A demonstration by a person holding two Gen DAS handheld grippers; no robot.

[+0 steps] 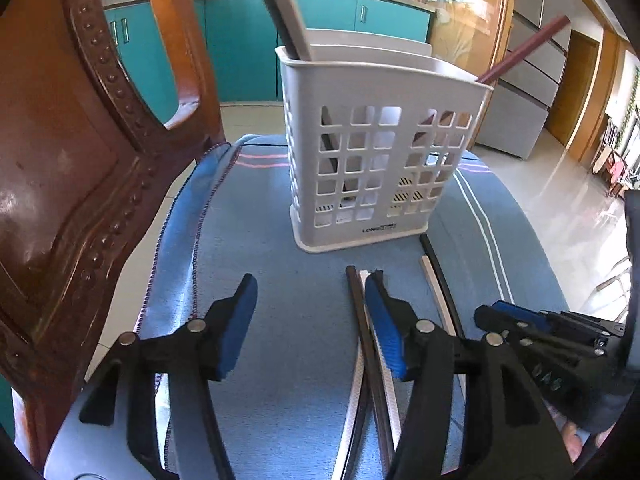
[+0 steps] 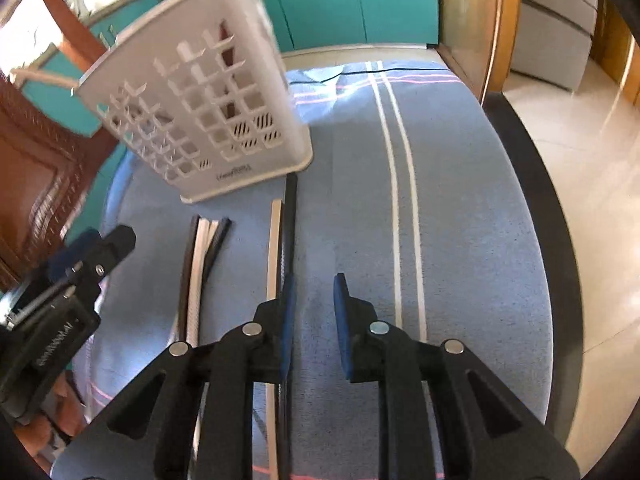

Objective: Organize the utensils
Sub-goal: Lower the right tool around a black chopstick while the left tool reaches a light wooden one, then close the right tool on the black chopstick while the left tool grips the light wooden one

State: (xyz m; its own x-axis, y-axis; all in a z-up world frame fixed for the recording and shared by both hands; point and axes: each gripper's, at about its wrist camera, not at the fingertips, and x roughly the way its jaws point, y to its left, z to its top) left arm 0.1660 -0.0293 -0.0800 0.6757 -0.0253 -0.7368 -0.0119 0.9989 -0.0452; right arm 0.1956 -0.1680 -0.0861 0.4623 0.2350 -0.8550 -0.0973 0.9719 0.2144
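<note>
While both grippers stand spread and empty, the utensil basket reads "LONG".

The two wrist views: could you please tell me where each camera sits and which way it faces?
Left wrist: sits on the left gripper, looking forward and down at the holder and chopsticks on the blue cloth; its own open fingers show, the right gripper at the right edge.
Right wrist: sits on the right gripper, looking down along the cloth; the left gripper shows at left.
Shared: holder, chopsticks, cloth, teal cabinets.
</note>
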